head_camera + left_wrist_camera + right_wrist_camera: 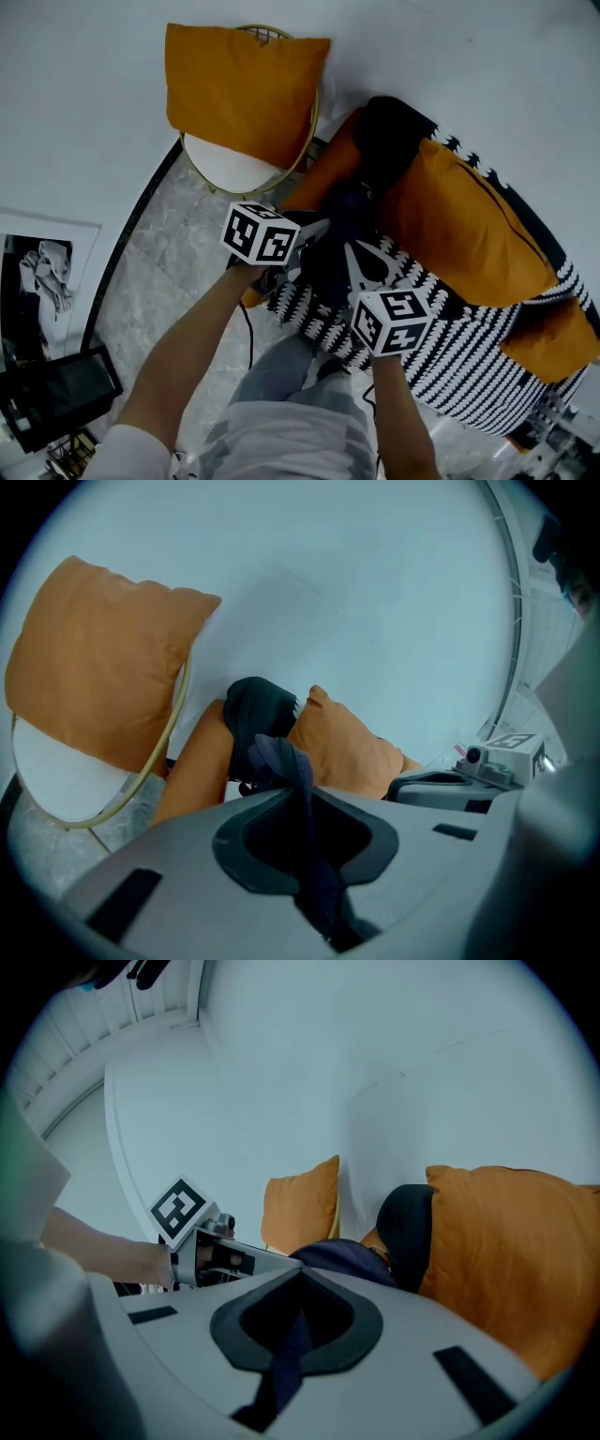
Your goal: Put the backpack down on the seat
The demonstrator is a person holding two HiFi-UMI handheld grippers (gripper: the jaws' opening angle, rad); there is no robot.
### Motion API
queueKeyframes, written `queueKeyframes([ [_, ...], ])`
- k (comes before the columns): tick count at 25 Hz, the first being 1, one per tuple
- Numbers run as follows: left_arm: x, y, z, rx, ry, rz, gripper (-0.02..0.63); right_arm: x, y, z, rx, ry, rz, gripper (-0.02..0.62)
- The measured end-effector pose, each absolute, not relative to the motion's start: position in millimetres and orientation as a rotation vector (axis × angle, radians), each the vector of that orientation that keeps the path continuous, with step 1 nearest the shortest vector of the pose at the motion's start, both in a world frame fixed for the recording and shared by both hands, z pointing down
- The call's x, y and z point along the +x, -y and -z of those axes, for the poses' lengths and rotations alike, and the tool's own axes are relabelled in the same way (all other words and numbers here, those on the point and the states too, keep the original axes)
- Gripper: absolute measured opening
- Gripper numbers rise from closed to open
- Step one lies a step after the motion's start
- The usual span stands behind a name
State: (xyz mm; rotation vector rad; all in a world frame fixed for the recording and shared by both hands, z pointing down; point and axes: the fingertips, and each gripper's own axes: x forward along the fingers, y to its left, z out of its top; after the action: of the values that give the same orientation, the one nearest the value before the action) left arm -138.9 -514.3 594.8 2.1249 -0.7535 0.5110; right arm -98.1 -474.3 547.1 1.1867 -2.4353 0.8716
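Note:
The dark navy backpack hangs between my two grippers over the left end of the black-and-white patterned seat. My left gripper is shut on a navy strap of the backpack; in the left gripper view the left gripper has the strap running down between its jaws. My right gripper is shut on another navy strap; in the right gripper view the right gripper shows the backpack's body just beyond its tips. A black cushion lies behind the backpack.
Orange cushions lie along the seat, one more at its right end. A round gold-framed chair with an orange cushion stands to the left. A dark box sits on the marble floor at lower left. The person's legs stand close to the seat.

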Motion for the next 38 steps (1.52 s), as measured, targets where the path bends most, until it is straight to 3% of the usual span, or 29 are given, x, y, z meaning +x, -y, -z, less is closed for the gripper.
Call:
queueKeyframes([
  [10, -159.7, 520.7, -611.5, 2.088, 0.893, -0.577, 0.058, -108.6, 480.2, -549.8, 1.145, 2.437, -0.863, 0.002],
  [17, -167.3, 524.0, -609.6, 2.072, 1.000, -0.597, 0.218, -107.8, 480.5, -546.4, 1.129, 2.439, -0.857, 0.002],
  [38, -133.7, 478.3, -554.5, 2.096, 1.101, -0.460, 0.218, -81.4, 448.5, -507.6, 1.111, 2.501, -0.784, 0.002],
])
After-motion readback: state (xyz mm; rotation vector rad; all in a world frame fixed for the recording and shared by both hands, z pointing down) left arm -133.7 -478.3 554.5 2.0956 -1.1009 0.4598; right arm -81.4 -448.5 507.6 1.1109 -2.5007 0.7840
